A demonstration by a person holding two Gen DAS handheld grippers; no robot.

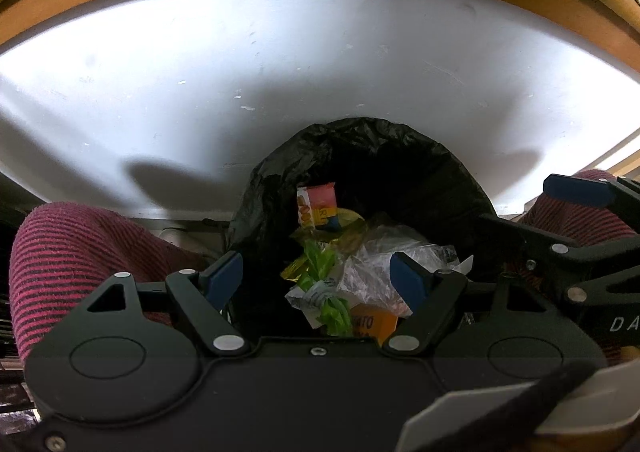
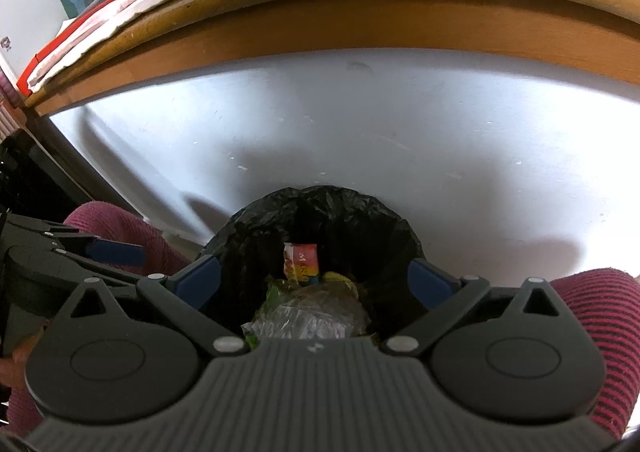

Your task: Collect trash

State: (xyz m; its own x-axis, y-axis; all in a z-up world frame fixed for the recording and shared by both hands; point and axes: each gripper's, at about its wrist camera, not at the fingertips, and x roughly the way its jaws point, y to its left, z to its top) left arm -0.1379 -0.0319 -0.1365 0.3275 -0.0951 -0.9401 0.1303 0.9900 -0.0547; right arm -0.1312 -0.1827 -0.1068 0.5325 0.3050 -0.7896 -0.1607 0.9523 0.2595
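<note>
Trash (image 1: pixel 352 272) (wrappers, clear plastic) fills black-lined bin (image 1: pixel 280 180); both grippers (image 1: pixel 318 274) (image 2: pixel 314 280) spread, empty.

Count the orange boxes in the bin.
1. An orange box lies at the near edge of the pile in the black-lined bin, beneath the clear plastic wrap. More may be buried under the other wrappers.

Lined bin, partly filled.
Black bin bag (image 1: pixel 360 156) stands open; inside lie a pink wrapper (image 1: pixel 318 208), clear plastic (image 1: pixel 372 264), green scraps (image 1: pixel 320 264).
</note>
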